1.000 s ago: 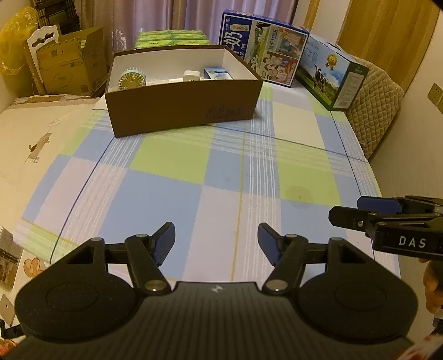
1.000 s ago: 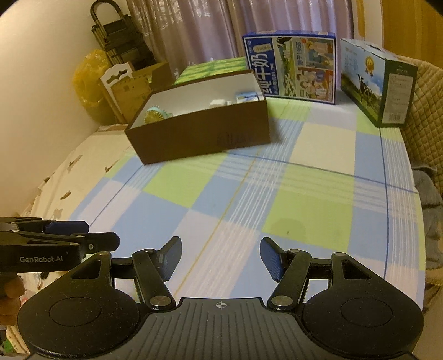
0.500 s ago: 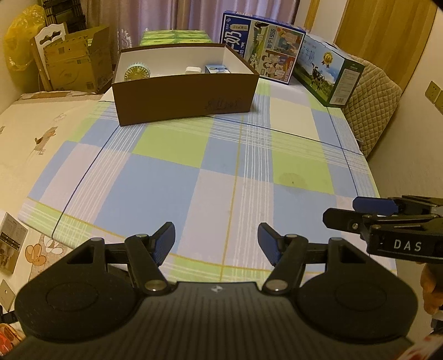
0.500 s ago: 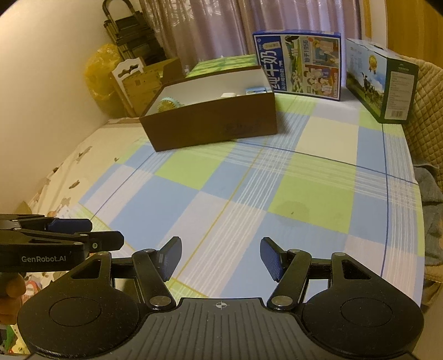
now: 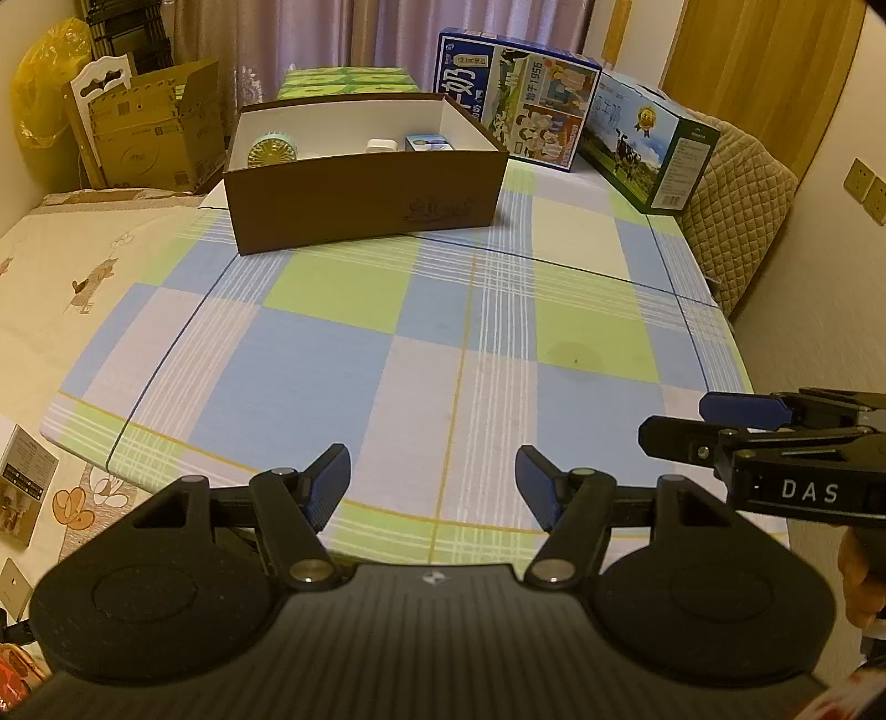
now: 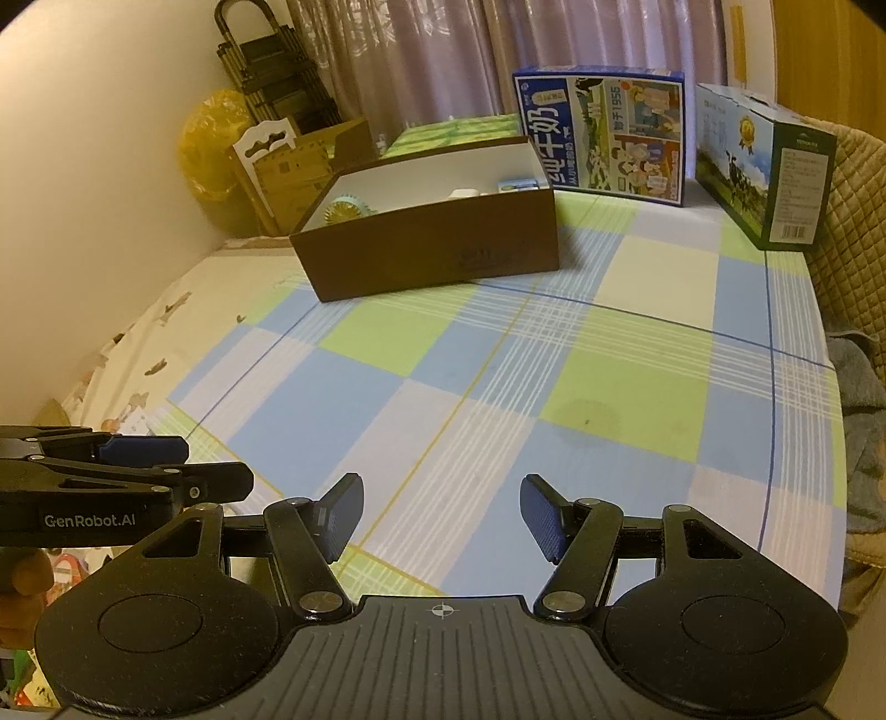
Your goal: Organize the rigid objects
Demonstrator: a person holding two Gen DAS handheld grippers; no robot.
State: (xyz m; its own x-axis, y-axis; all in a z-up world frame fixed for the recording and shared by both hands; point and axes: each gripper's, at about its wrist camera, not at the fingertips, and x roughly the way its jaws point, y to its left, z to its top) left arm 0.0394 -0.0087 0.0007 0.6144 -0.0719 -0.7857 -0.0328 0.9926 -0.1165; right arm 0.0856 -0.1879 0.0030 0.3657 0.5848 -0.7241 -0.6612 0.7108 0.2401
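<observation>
Hovering spread and empty, both hand-held grippers, left (image 5: 433,481) and right (image 6: 441,508), sat well back from the brown box (image 5: 365,199) across the counter (image 5: 443,354).

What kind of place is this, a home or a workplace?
Most likely a room in a home. A checked tablecloth covers the table, curtains hang behind it, and a quilted chair stands at the side. Milk cartons and a brown box sit on the table.
</observation>
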